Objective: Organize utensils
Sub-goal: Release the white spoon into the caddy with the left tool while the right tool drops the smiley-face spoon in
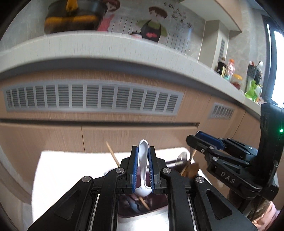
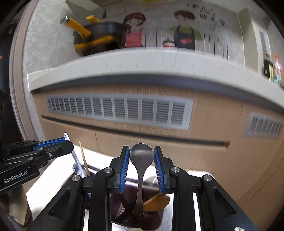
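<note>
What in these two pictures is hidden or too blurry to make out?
- Left wrist view: dark container contents, hidden behind the left gripper holding a white spoon.
- Right wrist view: metal spoon handle end, lost in clutter.
- Both views: wall writing, motion-blurred.

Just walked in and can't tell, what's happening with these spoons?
A person is sorting utensils with handheld tongs. The left tongs are shut on a white spoon, bowl up. The right tongs grip a metal spoon by its bowl. Both hang over a dark utensil bin holding a wooden spoon and chopsticks.
</note>
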Demonstrator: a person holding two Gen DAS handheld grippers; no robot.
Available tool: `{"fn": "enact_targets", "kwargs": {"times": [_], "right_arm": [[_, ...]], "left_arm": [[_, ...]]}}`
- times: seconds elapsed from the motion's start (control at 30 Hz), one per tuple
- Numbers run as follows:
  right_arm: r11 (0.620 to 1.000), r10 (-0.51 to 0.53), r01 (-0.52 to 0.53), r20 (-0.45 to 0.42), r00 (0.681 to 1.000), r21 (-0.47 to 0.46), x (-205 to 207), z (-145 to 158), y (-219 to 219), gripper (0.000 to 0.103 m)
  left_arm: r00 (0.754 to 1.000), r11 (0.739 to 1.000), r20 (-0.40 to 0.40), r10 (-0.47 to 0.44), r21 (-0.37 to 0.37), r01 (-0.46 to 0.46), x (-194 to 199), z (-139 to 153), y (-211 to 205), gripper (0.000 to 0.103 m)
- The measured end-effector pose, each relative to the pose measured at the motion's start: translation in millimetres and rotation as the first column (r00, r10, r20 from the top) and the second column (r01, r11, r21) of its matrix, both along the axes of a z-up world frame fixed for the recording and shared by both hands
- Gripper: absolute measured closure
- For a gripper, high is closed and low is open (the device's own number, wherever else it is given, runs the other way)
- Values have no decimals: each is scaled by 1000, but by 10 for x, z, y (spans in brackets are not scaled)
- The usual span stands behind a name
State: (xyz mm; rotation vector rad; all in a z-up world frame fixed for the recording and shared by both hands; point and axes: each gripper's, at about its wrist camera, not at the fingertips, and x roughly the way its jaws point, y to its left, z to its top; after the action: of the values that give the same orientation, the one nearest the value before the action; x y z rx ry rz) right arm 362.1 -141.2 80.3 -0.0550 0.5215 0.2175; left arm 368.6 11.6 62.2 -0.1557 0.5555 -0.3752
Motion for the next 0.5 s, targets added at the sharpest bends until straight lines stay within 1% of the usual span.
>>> {"fn": "enact_targets", "kwargs": {"times": [0.07, 0.1, 0.13, 0.17, 0.23, 0.3, 0.4, 0.5], "right_arm": [[1000, 15, -14, -58, 998, 9, 56, -139, -4, 75], [1000, 22, -20, -87, 996, 18, 74, -199, -15, 72], [999, 26, -23, -116, 993, 30, 82, -263, -38, 63], [999, 20, -16, -129, 992, 34, 79, -298, -52, 57], [999, -5, 11, -145, 989, 40, 6, -372, -100, 56], [999, -13, 19, -159, 987, 37, -95, -427, -131, 56], [999, -34, 39, -177, 984, 30, -327, -485, -175, 50], [998, -53, 59, -176, 983, 31, -614, -447, -203, 49]], "left_arm": [[999, 1000, -48, -6, -7, 6, 40, -126, -10, 88], [998, 1000, -67, -10, -11, 10, 45, -168, -11, 87], [996, 1000, -86, -12, -16, 11, 48, -211, -10, 83], [995, 1000, -102, -9, -14, 7, 37, -248, -9, 74], [994, 1000, -105, 6, -9, -7, -46, -282, -1, 66], [994, 1000, -107, 19, -5, -20, -165, -303, 13, 64], [993, 999, -113, 34, 4, -34, -396, -313, 23, 61], [993, 998, -101, 58, 28, -56, -686, -272, 58, 52]]}}
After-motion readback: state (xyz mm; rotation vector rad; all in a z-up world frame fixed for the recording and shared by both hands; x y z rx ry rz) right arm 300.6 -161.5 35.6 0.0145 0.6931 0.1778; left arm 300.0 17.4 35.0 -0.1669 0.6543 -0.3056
